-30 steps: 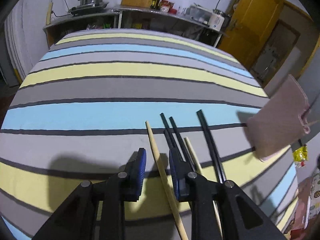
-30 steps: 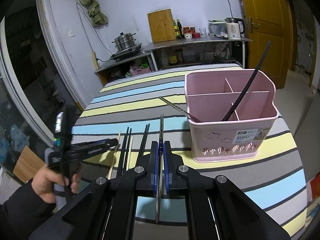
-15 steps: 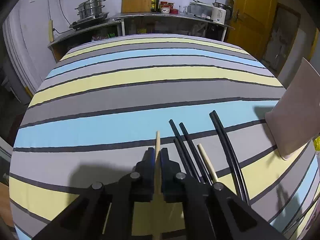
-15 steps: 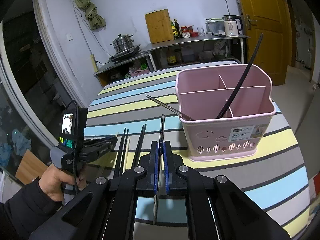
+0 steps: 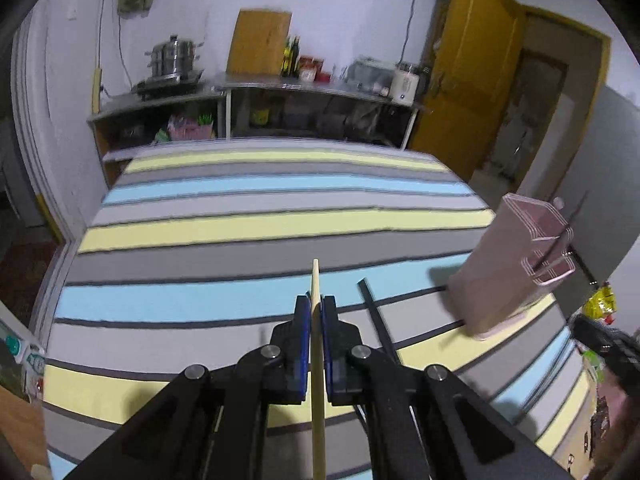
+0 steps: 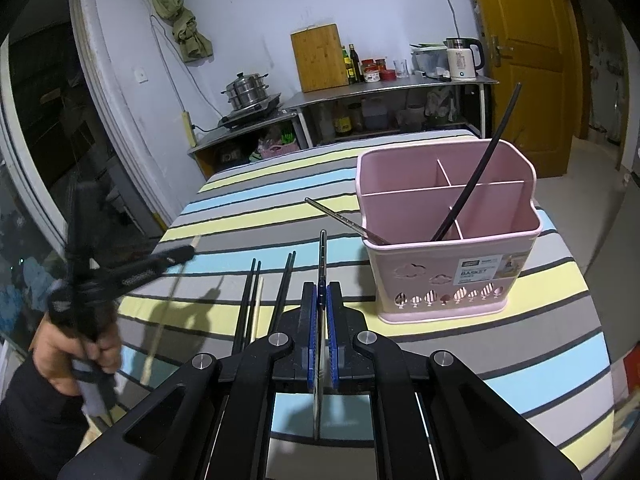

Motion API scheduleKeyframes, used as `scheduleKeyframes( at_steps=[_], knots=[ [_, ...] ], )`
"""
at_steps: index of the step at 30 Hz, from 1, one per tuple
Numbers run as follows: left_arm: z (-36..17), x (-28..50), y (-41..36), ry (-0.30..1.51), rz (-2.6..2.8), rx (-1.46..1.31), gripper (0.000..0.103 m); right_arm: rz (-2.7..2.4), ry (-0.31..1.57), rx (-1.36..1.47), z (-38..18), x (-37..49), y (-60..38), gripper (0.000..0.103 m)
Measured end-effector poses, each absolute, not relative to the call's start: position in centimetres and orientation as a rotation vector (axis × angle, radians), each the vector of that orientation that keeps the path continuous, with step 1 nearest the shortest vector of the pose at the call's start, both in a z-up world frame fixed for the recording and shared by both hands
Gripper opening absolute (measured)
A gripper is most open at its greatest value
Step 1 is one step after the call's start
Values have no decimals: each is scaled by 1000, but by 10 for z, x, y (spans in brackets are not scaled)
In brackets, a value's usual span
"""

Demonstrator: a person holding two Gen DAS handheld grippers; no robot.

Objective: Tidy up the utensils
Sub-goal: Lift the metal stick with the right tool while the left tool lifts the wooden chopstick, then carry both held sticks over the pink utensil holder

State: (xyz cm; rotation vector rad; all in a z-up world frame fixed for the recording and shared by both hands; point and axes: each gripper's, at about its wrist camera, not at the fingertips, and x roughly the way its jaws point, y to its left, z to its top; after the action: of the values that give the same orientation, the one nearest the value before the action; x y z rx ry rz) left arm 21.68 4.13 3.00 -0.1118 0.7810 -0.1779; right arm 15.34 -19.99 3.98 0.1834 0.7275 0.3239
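With the left gripper (image 5: 315, 312) clamped on a pale wooden chopstick (image 5: 317, 360) above the striped table (image 5: 240, 224), and the right gripper (image 6: 321, 300) pinching a thin metal utensil (image 6: 321, 264), either could swing and miss the pink plastic divided basket (image 6: 448, 240).

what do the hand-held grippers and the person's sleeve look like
Each hand-held gripper is matte black plastic: two angular linkage arms with round silver pivot bolts, ending in flat blue pads, on the left hand-held gripper and the right hand-held gripper alike. The left one has a pistol-style handle and pale lettering along its side. The sleeve is black.
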Motion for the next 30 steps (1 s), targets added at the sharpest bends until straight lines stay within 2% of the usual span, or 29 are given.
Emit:
scheduleKeyframes(
  at_steps=[7,30],
  knots=[
    [67,200,45,720,-224,-135,5,323,721,180,44,148,-199,5],
    [85,186,49,708,-294,-187,5,318,708,176,49,146,-201,5]
  ],
)
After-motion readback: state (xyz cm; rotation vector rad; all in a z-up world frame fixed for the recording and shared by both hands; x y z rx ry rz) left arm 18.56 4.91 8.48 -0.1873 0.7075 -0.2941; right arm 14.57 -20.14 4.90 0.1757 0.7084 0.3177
